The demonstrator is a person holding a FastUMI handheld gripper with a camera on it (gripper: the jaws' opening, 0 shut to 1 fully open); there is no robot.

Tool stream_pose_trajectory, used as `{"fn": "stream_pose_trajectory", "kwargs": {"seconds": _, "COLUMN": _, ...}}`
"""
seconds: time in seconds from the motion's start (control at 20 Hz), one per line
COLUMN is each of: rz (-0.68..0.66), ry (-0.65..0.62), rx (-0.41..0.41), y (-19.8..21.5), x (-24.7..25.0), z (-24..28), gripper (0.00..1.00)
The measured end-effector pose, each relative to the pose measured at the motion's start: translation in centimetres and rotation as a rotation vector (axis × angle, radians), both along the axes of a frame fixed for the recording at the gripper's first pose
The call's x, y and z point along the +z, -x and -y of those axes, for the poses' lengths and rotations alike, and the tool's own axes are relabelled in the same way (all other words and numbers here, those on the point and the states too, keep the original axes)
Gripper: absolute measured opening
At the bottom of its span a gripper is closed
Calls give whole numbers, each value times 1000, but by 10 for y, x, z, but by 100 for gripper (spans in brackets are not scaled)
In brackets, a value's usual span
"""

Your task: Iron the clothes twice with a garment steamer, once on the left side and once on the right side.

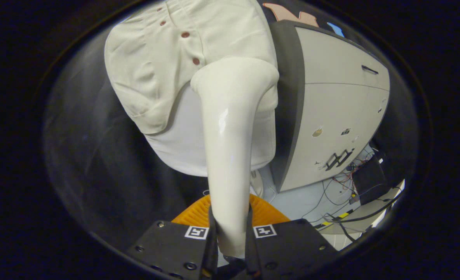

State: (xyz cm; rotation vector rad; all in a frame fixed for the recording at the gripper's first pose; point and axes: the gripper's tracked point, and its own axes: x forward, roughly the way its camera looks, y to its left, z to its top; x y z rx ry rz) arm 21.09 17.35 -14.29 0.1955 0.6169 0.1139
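We see a dark booth wall [98,155] behind everything, soft and unlit. To the right of the garment stands a large pale cabinet [338,109] with a dark side edge, a thin slot near its top and a few small holes and dark fittings lower on its face. Below the cabinet lies a light floor [311,202] strewn with thin tangled cables [346,194], a small dark box [370,179] among them and a strip of yellow and black tape.

Beyond the fingers hangs the shirt [156,70], cream-coloured, of a matte woven cloth with soft creases, a row of small reddish-brown buttons [185,34] running down its placket and a curved hem; a paler, smoother layer shows under it.

Our gripper [232,233] is clamped on the garment steamer [232,128]: both fingers press the sides of its handle, one on each side, with little gap left. The steamer is glossy off-white plastic, a smooth stem that rises from between the fingers and widens into a rounded head, which lies against the shirt's lower part, right of the button row. We cannot tell whether steam comes out. Behind the handle, just ahead of the fingers, sits a ribbed orange part [199,214].
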Motion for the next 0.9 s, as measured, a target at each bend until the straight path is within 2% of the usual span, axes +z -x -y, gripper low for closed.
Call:
{"fn": "stream_pose_trajectory", "kwargs": {"seconds": 0.4, "rz": 325, "ry": 61, "rx": -29, "y": 82, "x": 164, "z": 5, "gripper": 28}}
{"fn": "stream_pose_trajectory", "kwargs": {"seconds": 0.6, "rz": 430, "ry": 56, "rx": -46, "y": 120, "x": 208, "z": 5, "gripper": 28}}
{"fn": "stream_pose_trajectory", "kwargs": {"seconds": 0.9, "rz": 559, "ry": -3, "rx": -64, "y": 132, "x": 252, "z": 20, "gripper": 27}}
